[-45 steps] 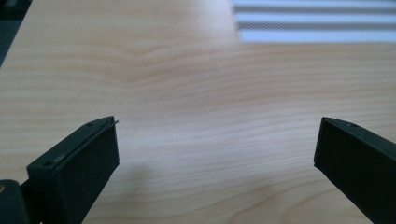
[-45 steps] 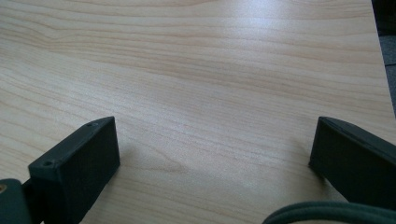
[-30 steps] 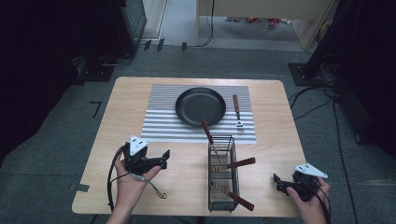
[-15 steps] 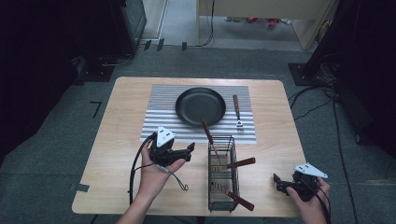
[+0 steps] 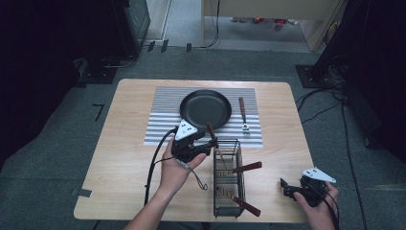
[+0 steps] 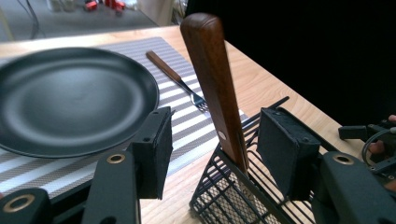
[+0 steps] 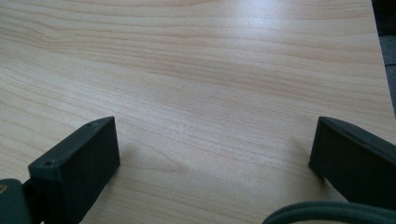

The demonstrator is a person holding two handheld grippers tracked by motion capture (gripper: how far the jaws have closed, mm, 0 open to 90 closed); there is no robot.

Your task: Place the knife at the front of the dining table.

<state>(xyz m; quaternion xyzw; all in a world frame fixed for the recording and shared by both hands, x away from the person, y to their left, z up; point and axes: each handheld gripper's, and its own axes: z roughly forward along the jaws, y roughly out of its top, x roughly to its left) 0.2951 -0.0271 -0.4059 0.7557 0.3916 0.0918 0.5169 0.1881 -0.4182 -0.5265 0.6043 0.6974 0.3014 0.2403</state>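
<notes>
A black wire basket (image 5: 229, 178) stands near the table's front middle with three wooden-handled utensils in it. One handle (image 5: 209, 128) leans up out of its far left corner. My left gripper (image 5: 211, 143) is open, one jaw on each side of that handle. In the left gripper view the handle (image 6: 214, 79) rises between the pads (image 6: 154, 149) of my left gripper (image 6: 217, 142) without touching them, above the basket (image 6: 233, 198). Open and holding nothing, my right gripper (image 5: 284, 185) rests low at the front right, and in its own view the right gripper (image 7: 215, 158) spans bare wood.
A black frying pan (image 5: 205, 109) lies on a striped mat (image 5: 160, 120), with a wooden-handled fork (image 5: 243, 115) to its right. Two more handles (image 5: 247, 166) stick out of the basket's right side. The wooden table (image 5: 129, 158) ends close to my right gripper.
My left gripper has travelled from the front left of the table forward and right to the basket, and now straddles the upright handle. The right gripper has stayed put.
</notes>
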